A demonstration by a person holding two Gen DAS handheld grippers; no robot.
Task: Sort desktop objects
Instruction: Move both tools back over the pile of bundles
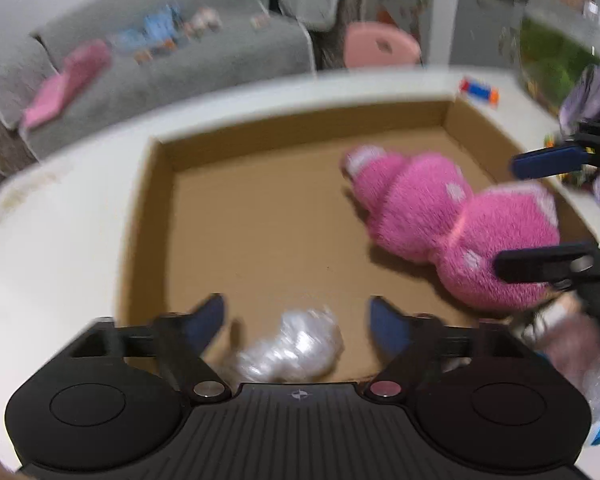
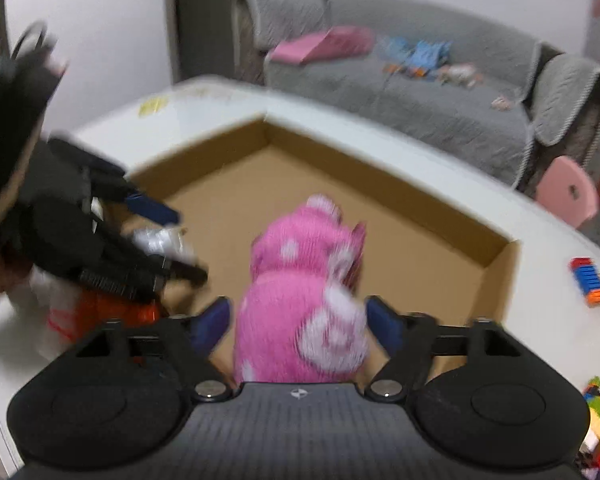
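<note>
Left wrist view shows the left gripper wide open with a crinkly clear plastic lump lying loose between its blue fingers, not pinched. It sits at the near edge of the cardboard box. Further off and to the right lies the pink plush toy, stretched slantwise, its small end pointing away to the left and its fat end close to the right gripper, whose fingers stand apart. Right wrist view shows the right gripper open too, with the pink plush toy between its fingers but not squeezed, its long side pointing straight away. Only this view shows the toy's white spots up close. Beyond the box are a white table and a grey sofa.
</note>
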